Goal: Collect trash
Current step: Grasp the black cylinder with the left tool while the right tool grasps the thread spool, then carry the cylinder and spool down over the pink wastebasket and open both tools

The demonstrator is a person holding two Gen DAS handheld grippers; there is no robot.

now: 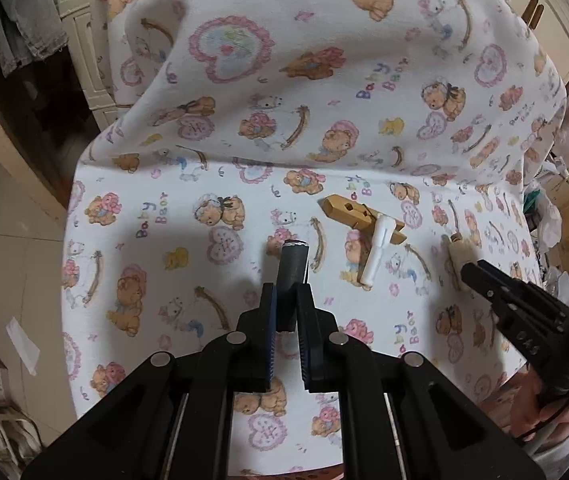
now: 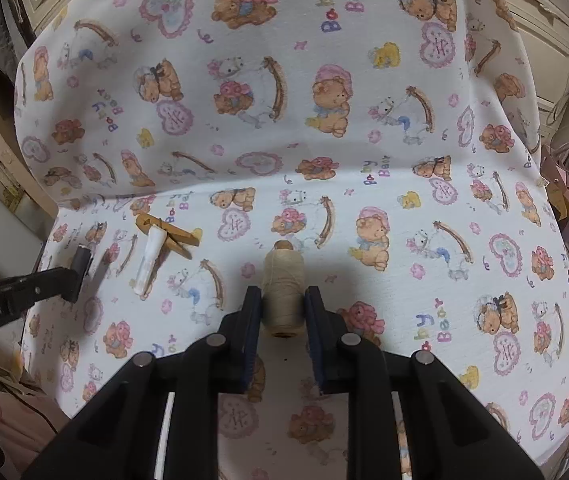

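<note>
My left claw (image 1: 286,300) is clamped on a dark grey cylinder (image 1: 292,264) with a silvery end, held just over the teddy-bear print cloth (image 1: 244,80) that covers the seat. My right claw (image 2: 282,306) is closed on a cream thread spool (image 2: 282,288), its pads pressed against both sides of the winding. Between the two, lying on the cloth, are a brown wooden clothespin (image 1: 358,212) and a white plastic tube (image 1: 376,250) resting across it; the right claw also shows at the right edge of my left view
</note>
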